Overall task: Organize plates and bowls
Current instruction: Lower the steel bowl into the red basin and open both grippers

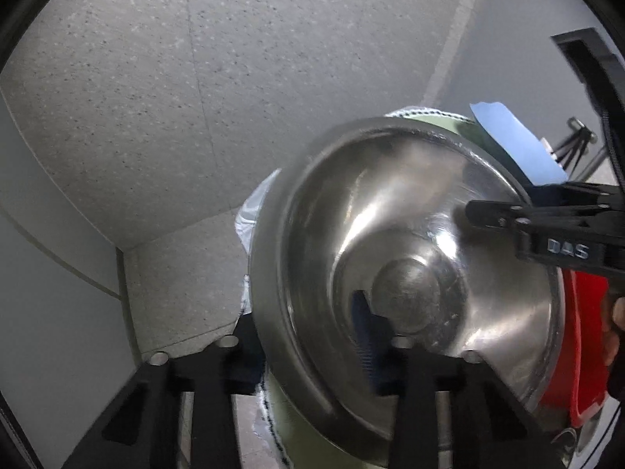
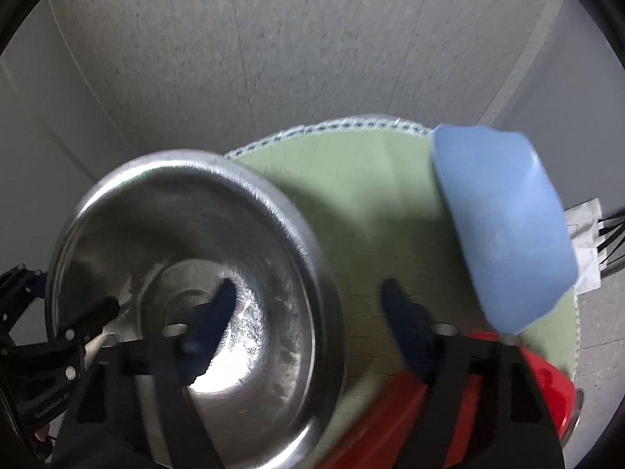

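Note:
A large steel bowl (image 1: pixel 410 258) (image 2: pixel 187 297) is held tilted above a round green mat (image 2: pixel 371 203). My left gripper (image 1: pixel 308 332) is shut on the bowl's rim, one finger (image 1: pixel 365 328) inside, one outside. My right gripper (image 2: pixel 308 312) is open, with its left finger (image 2: pixel 213 316) inside the bowl and its right finger (image 2: pixel 406 324) outside over the mat. The right gripper also shows in the left wrist view (image 1: pixel 504 215), reaching over the bowl's far rim. A blue bowl (image 2: pixel 504 226) (image 1: pixel 515 144) lies tilted at the mat's right. A red bowl (image 2: pixel 461 402) (image 1: pixel 586 344) sits below it.
The mat's white stitched edge (image 2: pixel 332 125) lies on a grey speckled floor (image 1: pixel 156 97). A pale wall (image 1: pixel 47 273) runs along the left. A black tripod (image 1: pixel 578 144) stands at the far right. White paper (image 2: pixel 586 246) lies beside the mat.

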